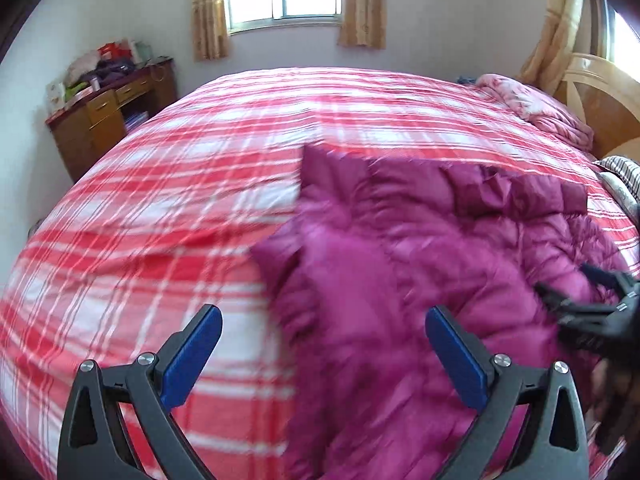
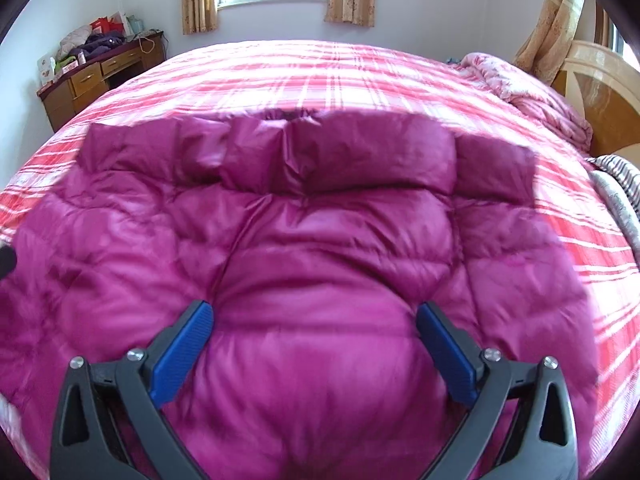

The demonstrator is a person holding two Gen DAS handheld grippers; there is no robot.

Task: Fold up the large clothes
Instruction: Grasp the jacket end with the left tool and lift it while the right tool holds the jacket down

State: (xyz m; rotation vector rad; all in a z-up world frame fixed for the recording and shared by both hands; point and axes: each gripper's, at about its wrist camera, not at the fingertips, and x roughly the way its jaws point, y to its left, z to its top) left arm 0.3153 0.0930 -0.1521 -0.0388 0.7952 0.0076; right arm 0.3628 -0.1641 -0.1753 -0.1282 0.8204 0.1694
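While 2 grippers gape, left gripper (image 1: 323, 320), right gripper (image 2: 314, 314); 1 magenta jacket (image 2: 320, 240)

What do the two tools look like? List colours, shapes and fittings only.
Both match. The left tool and the right tool each have two curved dark grey plastic arms with triangular cut-outs, joined by round silver bolt heads. Each finger ends in a flat, ribbed blue pad. No cables, markings or sleeves show.

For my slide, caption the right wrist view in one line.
Open right gripper poised above a magenta puffer jacket spread on a red plaid bedspread.
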